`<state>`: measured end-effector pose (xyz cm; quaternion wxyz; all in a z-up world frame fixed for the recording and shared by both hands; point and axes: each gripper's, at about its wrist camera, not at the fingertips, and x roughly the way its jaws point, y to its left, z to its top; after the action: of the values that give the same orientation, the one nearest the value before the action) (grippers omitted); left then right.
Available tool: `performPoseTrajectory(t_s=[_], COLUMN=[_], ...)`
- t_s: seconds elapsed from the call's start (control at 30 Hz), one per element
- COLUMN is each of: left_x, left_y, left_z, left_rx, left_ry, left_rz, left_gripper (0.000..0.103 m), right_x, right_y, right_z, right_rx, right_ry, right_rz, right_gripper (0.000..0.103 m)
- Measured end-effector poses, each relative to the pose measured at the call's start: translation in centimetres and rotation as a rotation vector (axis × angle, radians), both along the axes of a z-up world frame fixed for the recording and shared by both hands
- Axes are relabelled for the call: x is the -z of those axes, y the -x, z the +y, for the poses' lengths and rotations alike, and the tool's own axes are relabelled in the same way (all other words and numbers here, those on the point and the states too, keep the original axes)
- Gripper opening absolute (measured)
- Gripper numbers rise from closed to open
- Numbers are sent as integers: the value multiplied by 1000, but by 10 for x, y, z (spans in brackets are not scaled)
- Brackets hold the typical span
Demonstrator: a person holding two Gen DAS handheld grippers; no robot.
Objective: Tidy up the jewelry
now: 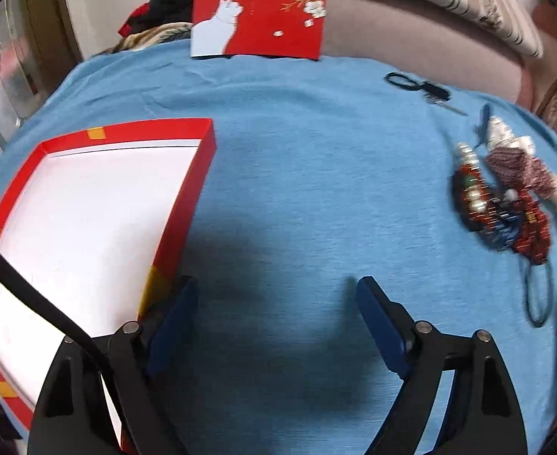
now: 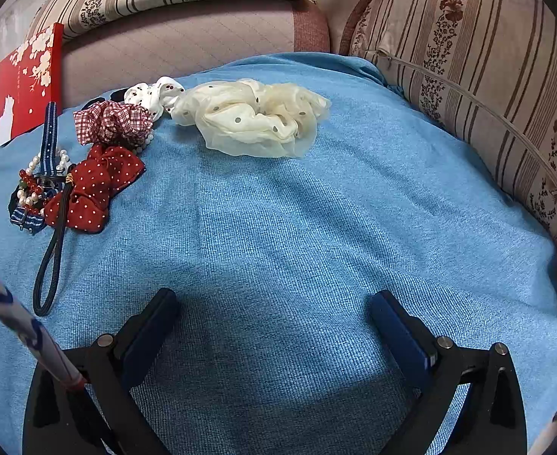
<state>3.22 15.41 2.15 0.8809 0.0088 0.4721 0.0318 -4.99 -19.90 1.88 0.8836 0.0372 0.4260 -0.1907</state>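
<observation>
Progress: early by the look of it; the red box (image 1: 88,204) lies open with nothing seen inside, its lid (image 1: 259,7) propped behind.
Left to do: every piece is still out on the blue cloth (image 2: 278,227).
Jewelry pile: heaped on the cloth, well apart from the box.
Count: four scrunchies, namely cream (image 2: 252,117), plaid (image 2: 111,121), white dotted (image 2: 153,94), red dotted (image 2: 92,185); one beaded bracelet cluster (image 2: 30,189); one dark cord (image 2: 51,265).
Left hand-held gripper (image 1: 278,322): jaws apart, nothing between them.
Right hand-held gripper (image 2: 274,326): spread wide, empty.

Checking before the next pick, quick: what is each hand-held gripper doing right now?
Left hand-held gripper: open, nothing between its fingers, over bare blue cloth.
Right hand-held gripper: open, empty.
</observation>
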Motion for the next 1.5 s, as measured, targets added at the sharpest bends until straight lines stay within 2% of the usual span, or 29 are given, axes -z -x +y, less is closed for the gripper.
performPoseTrajectory(t_s=[0.3, 0.43, 0.53, 0.67, 0.8, 0.97, 1.1, 1.17, 1.5], left_x=[-7, -20, -29, -40, -60, -86, -96, -97, -86], left_y=[-1, 25, 44, 64, 69, 65, 56, 53, 43], left_z=[58, 53, 49, 39, 25, 1, -17, -28, -61], left_rx=[-109, -84, -80, -69, -40, 17, 52, 68, 118], left_ry=[36, 0, 7, -20, 10, 9, 16, 3, -8], left_rz=[-3, -54, -87, -136, -172, -232, -248, -254, -236], left_gripper=[84, 84, 84, 84, 84, 84, 84, 84, 84], right_x=[-1, -2, -4, -7, -12, -34, -56, -62, -87], right_y=[-1, -1, -2, -7, -12, 0, 8, 9, -13], right_z=[1, -2, -9, -12, -8, 2, 19, 24, 43], right_rx=[2, 1, -5, -14, -6, 6, -27, -42, -120], right_ry=[0, -21, -65, -98, -74, -75, 2, -6, -23], right_rz=[4, 10, 16, 72, 132, 31, -76, -113, -156], right_gripper=[103, 103, 103, 103, 101, 91, 90, 90, 89])
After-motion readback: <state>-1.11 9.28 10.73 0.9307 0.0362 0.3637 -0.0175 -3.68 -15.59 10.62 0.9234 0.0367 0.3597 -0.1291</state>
